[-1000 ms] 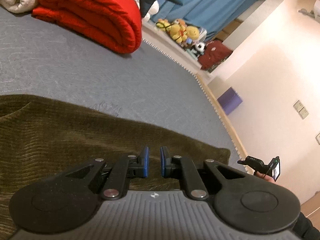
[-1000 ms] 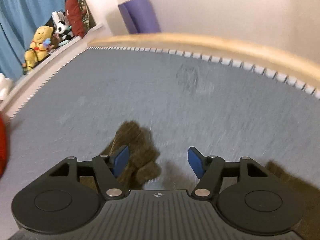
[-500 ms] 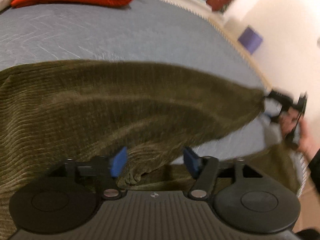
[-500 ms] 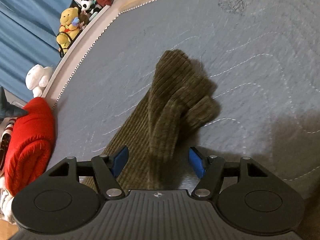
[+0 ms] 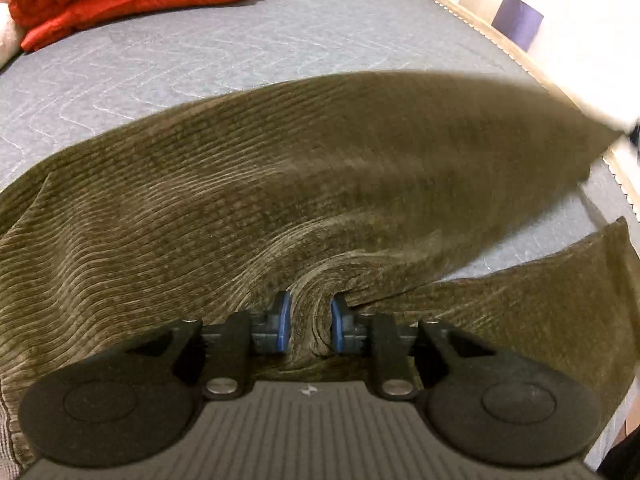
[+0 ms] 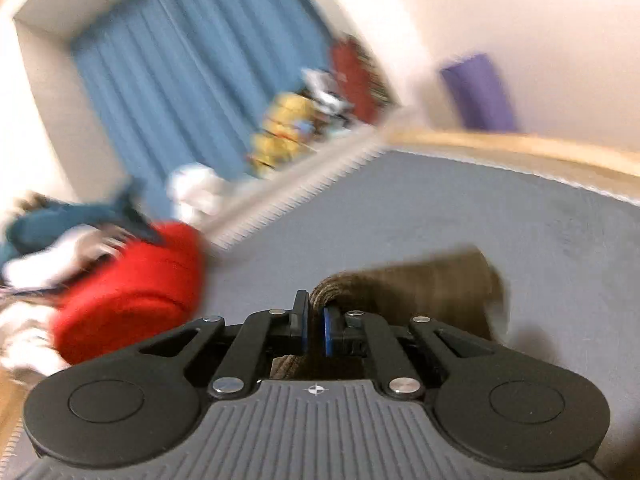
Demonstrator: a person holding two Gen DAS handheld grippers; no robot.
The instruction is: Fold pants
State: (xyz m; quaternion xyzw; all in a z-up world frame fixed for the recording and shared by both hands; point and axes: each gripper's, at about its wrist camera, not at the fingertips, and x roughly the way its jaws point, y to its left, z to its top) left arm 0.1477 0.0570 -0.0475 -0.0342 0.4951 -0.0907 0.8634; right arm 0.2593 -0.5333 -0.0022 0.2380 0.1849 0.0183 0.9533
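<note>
Left gripper pinching pants, right gripper likewise

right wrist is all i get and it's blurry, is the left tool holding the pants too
Observer: Yes. The left tool is shut on a bunched fold of the olive corduroy pants.
Operator: is the cloth flat on the bed
Observer: No. The left wrist view shows it lifted and stretched in a broad sheet over the grey mattress.
Operator: anything lying under it
Observer: Another part of the pants lies lower right, with a strip of mattress showing between the two.
</note>
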